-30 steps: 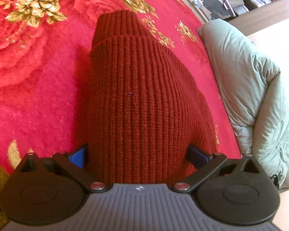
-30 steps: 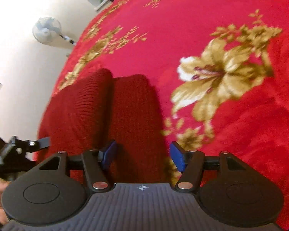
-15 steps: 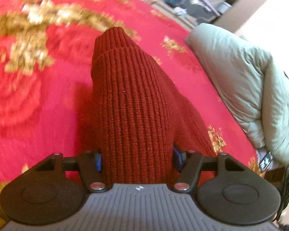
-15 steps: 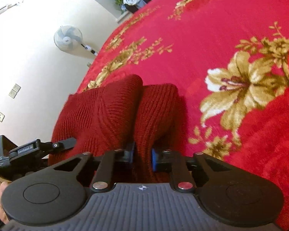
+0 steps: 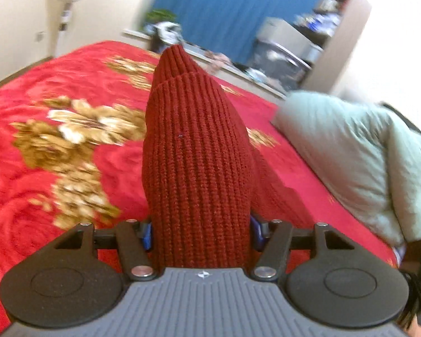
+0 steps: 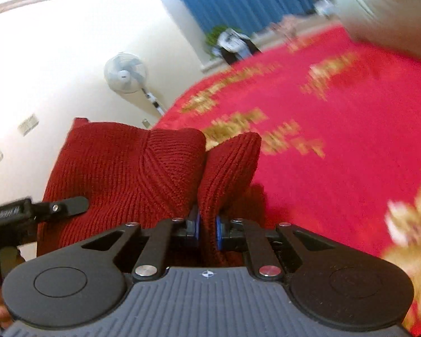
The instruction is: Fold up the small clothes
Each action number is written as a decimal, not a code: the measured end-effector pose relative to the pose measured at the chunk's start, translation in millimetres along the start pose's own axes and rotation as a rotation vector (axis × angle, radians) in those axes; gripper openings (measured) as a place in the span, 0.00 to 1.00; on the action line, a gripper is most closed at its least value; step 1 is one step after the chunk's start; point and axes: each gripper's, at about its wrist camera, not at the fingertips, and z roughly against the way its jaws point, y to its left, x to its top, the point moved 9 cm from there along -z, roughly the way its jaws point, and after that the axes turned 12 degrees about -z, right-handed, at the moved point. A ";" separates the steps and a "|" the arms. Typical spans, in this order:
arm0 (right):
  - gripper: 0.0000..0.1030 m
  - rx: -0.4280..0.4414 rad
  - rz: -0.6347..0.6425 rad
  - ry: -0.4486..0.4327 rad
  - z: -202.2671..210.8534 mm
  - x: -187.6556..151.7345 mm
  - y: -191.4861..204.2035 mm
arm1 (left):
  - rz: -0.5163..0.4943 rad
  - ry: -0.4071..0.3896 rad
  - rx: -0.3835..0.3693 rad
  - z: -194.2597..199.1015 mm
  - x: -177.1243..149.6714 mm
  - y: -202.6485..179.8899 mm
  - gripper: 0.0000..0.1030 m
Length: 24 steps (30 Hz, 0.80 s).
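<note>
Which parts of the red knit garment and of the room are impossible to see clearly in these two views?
- Left wrist view: the near end of the red knit garment is hidden behind the gripper body; its full shape is not shown.
- Right wrist view: the garment's lower edge is hidden behind the right gripper.
- Right wrist view: the blanket pattern is blurred.
- Left wrist view: the shelf items are blurred and too small.
</note>
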 end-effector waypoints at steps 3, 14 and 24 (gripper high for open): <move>0.12 -0.021 0.076 0.021 -24.0 1.6 22.7 | 0.071 0.038 0.056 -9.9 -6.0 34.4 0.74; 0.38 -0.032 -0.026 0.153 -5.6 -13.4 -10.7 | 0.054 0.106 0.181 20.7 -18.6 67.7 0.82; 0.30 -0.006 0.058 0.348 3.3 -79.7 1.3 | 0.086 0.350 0.091 28.5 -85.6 53.7 0.83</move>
